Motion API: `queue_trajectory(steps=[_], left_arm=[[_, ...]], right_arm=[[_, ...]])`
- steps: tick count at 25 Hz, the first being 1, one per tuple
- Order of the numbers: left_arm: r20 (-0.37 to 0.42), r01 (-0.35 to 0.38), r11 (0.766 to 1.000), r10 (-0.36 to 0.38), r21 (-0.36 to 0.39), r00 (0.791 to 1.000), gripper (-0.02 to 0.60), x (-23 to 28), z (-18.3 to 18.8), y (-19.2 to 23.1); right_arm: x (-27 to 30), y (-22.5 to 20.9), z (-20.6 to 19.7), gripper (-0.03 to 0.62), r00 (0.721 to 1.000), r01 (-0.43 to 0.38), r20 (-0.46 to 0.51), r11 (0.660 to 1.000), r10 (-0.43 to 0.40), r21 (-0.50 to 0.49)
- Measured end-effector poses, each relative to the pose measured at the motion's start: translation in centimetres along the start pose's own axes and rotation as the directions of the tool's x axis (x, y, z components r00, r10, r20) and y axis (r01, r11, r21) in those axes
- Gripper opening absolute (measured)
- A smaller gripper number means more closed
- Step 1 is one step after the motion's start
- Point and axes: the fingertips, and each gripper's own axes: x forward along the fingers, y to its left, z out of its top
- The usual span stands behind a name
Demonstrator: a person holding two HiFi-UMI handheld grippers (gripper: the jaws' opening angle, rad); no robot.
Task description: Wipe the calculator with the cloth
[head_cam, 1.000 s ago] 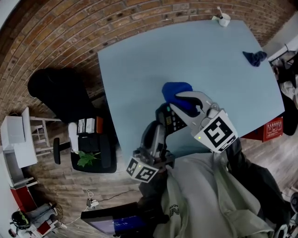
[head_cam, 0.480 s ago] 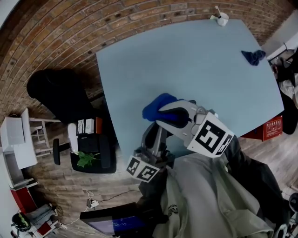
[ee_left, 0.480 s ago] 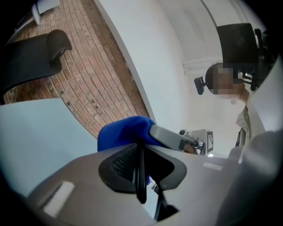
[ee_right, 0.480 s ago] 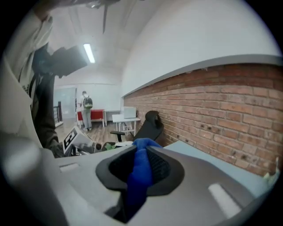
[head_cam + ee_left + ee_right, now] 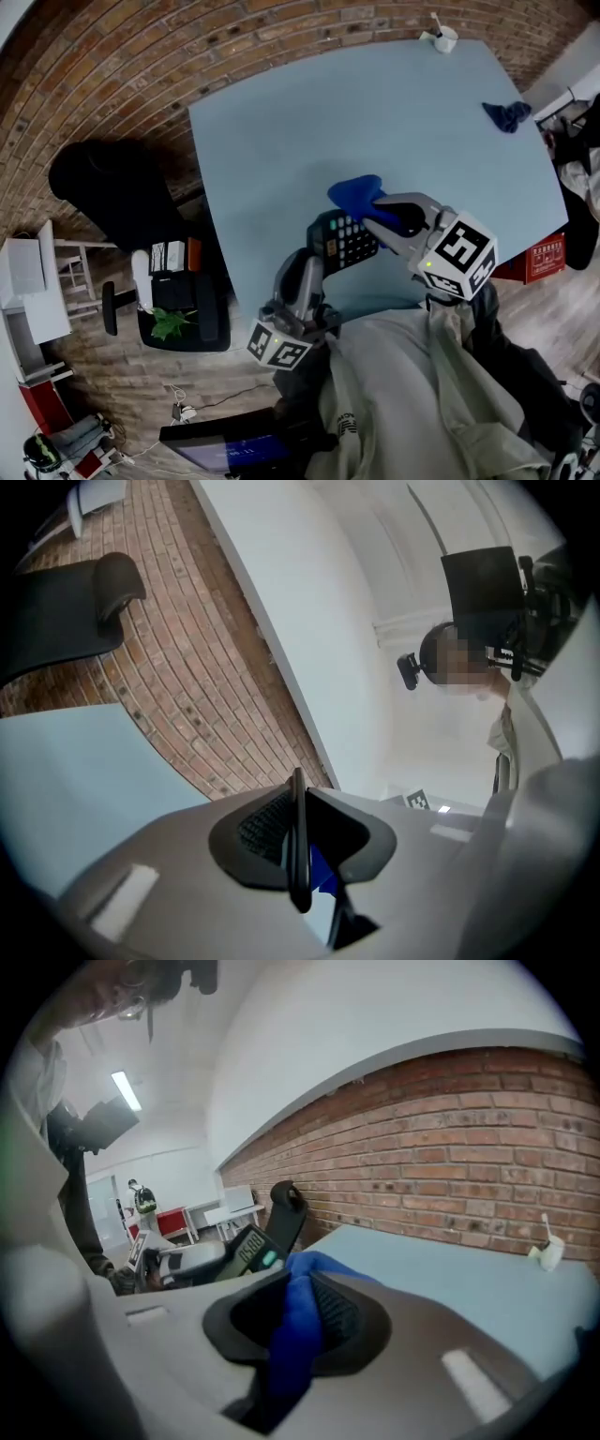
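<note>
Two tools: one in each of my hands, both held over the near edge of the desk [image 5: 309, 122], close to my body
Left tool [image 5: 316, 251]: jaws drawn narrow and clamped on the calculator [image 5: 343, 241]; in the left gripper view its thin dark edge stands upright between my pads
Calculator position: gripped at its near left end, tilted, key face turned up towards my head camera, over the near part of the desk; whether any part of it rests on the desk I cannot tell
Calculator display: a pale window with dark digits, seen in the right gripper view just beyond my right jaws
Right tool [image 5: 382, 208]: jaws narrow, pinching the blue cloth [image 5: 354, 191]; a fold runs down between the pads and a bunch sticks out past the tips
Cloth against calculator: the bunched end lies at the far right corner of the key face, touching it as far as the head view shows
Second cloth [image 5: 506, 114]: dark blue, crumpled, near the far right edge of the desk, well apart from my tools
White cup [image 5: 444, 39]: at the far edge of the desk, a thin stick standing in it
Surroundings: brick wall [image 5: 141, 75] beyond the desk, black chair [image 5: 112, 187] off its left side
</note>
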Motion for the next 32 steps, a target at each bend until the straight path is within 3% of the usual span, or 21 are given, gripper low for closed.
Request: queue_trajectory(steps=[2, 5, 10, 12, 15, 21, 24, 29, 32], left_arm=[[0.004, 0.003, 1.000, -0.003, -0.023, 1.000, 0.043, 0.2, -0.2, 0.0], [0.047, -0.012, 0.993, 0.018, -0.122, 0.999, 0.041, 0.0, 0.2, 0.9], [0.160, -0.067, 0.968, 0.108, -0.244, 0.981, 0.049, -2.0, 2.2, 3.3], [0.222, -0.044, 0.951, 0.116, -0.305, 0.968, 0.054, -2.3, 3.2, 3.7], [0.295, 0.010, 0.923, 0.113, -0.384, 0.949, 0.055, -2.4, 4.1, 3.9], [0.280, 0.019, 0.915, 0.104, -0.403, 0.954, 0.055, -1.0, 2.9, 3.0], [0.298, 0.047, 0.882, 0.108, -0.469, 0.949, 0.054, -0.8, 2.5, 3.0], [0.348, 0.080, 0.839, 0.134, -0.538, 0.928, 0.055, -1.7, 3.7, 3.9], [0.357, 0.096, 0.814, 0.142, -0.572, 0.923, 0.055, -1.6, 3.7, 4.0]], right_arm=[[1.4, 3.1, 1.3, 0.060, 0.998, -0.066, 0.019, 0.997, 0.066, -0.031], [3.5, 6.9, 2.2, 0.060, 0.990, -0.139, 0.013, 0.987, 0.141, -0.083], [2.6, 3.7, -0.8, 0.060, 0.998, -0.055, -0.013, 0.997, 0.055, -0.051], [1.3, 1.7, -2.8, 0.060, 0.998, -0.008, -0.059, 0.999, 0.006, -0.035], [0.5, 2.4, -3.8, 0.060, 0.995, -0.012, -0.095, 1.000, 0.010, -0.017], [3.7, 10.6, -3.5, 0.060, 0.974, -0.195, -0.151, 0.962, 0.167, -0.190], [4.1, 12.7, -2.4, 0.060, 0.969, -0.241, -0.105, 0.945, 0.223, -0.219], [1.8, 8.1, -0.5, 0.060, 0.992, -0.084, 0.068, 0.968, 0.102, -0.236], [0.0, 6.1, -1.1, 0.060, 0.997, 0.007, 0.080, 0.960, 0.016, -0.278]])
